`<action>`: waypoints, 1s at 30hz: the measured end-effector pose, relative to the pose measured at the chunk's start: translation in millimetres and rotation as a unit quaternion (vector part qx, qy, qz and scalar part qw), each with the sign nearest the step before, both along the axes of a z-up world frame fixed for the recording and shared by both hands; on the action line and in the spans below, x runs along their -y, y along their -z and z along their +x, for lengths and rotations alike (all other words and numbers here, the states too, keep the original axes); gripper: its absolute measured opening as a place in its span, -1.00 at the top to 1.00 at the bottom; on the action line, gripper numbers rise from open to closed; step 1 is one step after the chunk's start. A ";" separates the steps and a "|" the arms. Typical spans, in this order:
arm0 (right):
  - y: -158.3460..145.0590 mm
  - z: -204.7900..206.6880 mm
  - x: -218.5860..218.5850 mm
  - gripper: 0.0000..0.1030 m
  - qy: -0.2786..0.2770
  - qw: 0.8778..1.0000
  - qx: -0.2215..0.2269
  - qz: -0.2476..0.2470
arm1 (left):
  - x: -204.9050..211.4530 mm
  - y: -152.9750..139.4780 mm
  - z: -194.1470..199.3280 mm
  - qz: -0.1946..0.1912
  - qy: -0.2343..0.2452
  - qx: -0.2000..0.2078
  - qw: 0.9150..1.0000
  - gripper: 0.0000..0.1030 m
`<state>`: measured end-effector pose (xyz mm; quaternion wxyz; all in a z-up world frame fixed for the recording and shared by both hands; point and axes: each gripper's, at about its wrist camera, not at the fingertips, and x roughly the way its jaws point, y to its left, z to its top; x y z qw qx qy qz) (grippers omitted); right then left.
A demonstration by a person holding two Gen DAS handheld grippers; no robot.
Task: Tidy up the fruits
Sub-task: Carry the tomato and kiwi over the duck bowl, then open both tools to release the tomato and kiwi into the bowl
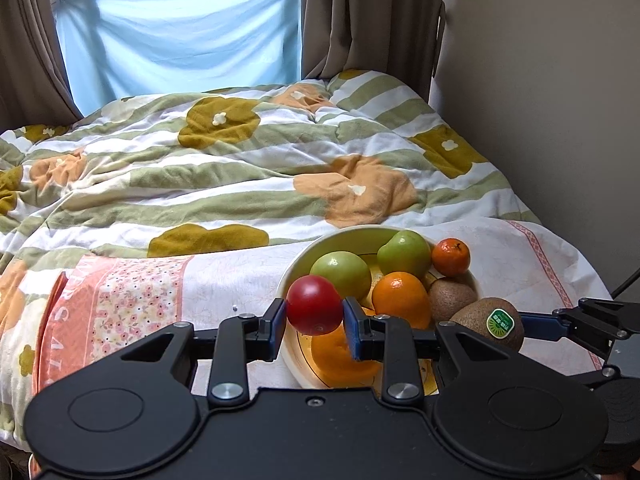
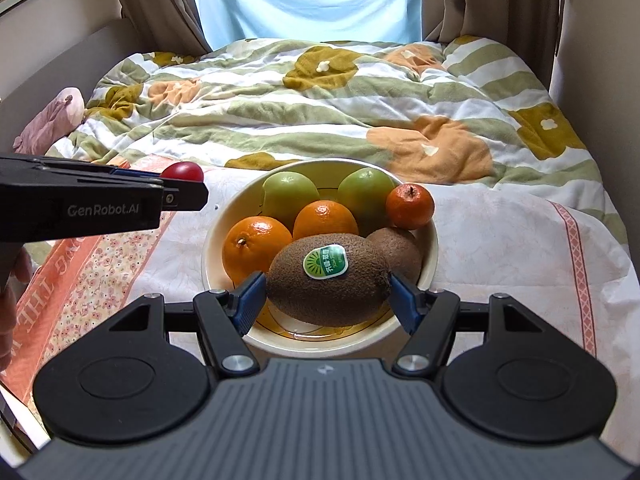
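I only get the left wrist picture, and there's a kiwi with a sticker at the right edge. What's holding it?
Observer: The right gripper. Its fingers press both ends of the kiwi, which sits over the near side of the bowl.
Operator: How many oranges are in there? I see one clearly.
Observer: Two big ones, a front orange and a back orange, plus a small darker fruit at the rim.
Operator: Anything else on the bed?
Observer: A pink soft toy at the bed's left edge.
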<state>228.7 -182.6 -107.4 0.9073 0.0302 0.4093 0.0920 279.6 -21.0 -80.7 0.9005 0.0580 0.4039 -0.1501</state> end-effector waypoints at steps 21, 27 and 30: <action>17.4 14.1 5.0 -0.57 -0.011 1.000 -0.022 0.008 | 10.6 20.5 31.4 0.019 0.006 -0.002 1.000 -0.89; 11.3 9.7 5.1 -0.57 -0.011 1.000 -0.018 0.003 | 1.0 3.9 19.0 0.005 -0.005 0.002 1.000 -0.89; 11.5 10.3 2.6 -0.57 -0.010 1.000 -0.022 0.004 | -2.0 -2.4 12.3 -0.004 -0.012 0.003 1.000 -0.89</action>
